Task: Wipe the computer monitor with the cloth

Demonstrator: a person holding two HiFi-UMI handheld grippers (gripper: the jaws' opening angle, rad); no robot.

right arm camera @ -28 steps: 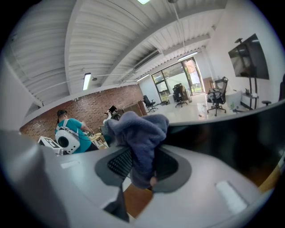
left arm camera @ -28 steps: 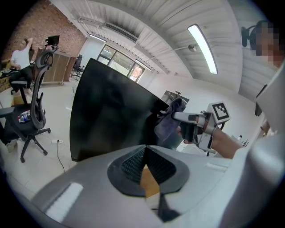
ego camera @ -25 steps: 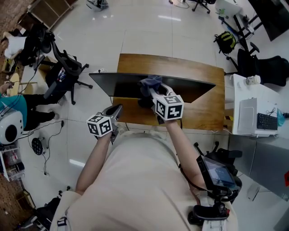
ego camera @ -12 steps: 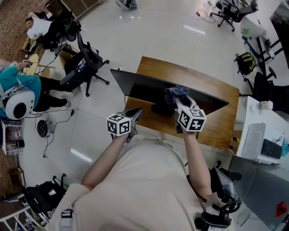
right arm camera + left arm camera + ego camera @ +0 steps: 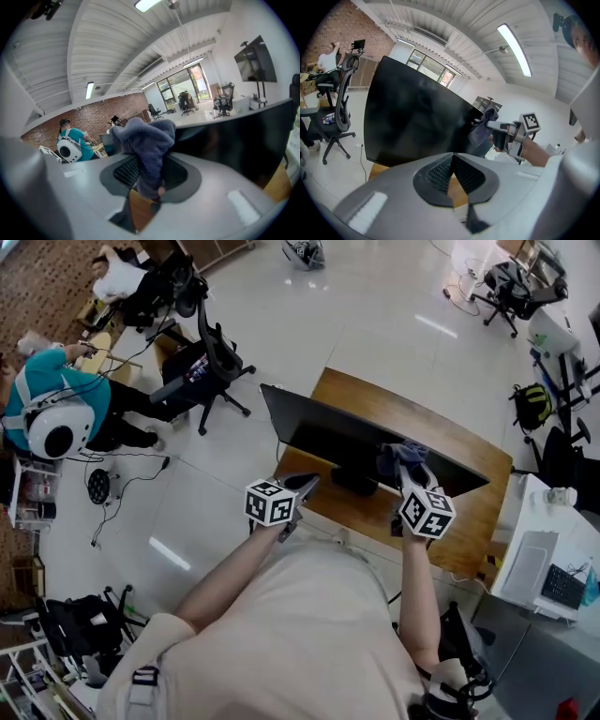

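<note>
A wide black computer monitor (image 5: 347, 439) stands on a wooden desk (image 5: 450, 451), its dark screen (image 5: 412, 117) facing me. My right gripper (image 5: 410, 468) is shut on a bunched blue-grey cloth (image 5: 400, 457), which sits against the upper right part of the screen; the cloth (image 5: 145, 145) hangs between its jaws. From the left gripper view the cloth (image 5: 482, 129) shows at the screen's right side. My left gripper (image 5: 306, 486) is shut with nothing in it, near the desk's front left corner, apart from the screen.
A black office chair (image 5: 202, 362) stands left of the desk. A person in a teal top (image 5: 47, 399) sits at far left. A white side table (image 5: 544, 559) with a device lies right of the desk. Cables (image 5: 112, 502) trail on the pale floor.
The head view has swung, so the desk sits further right. My right gripper has carried the cloth rightward along the screen's upper part. The left gripper keeps its place beside the desk.
</note>
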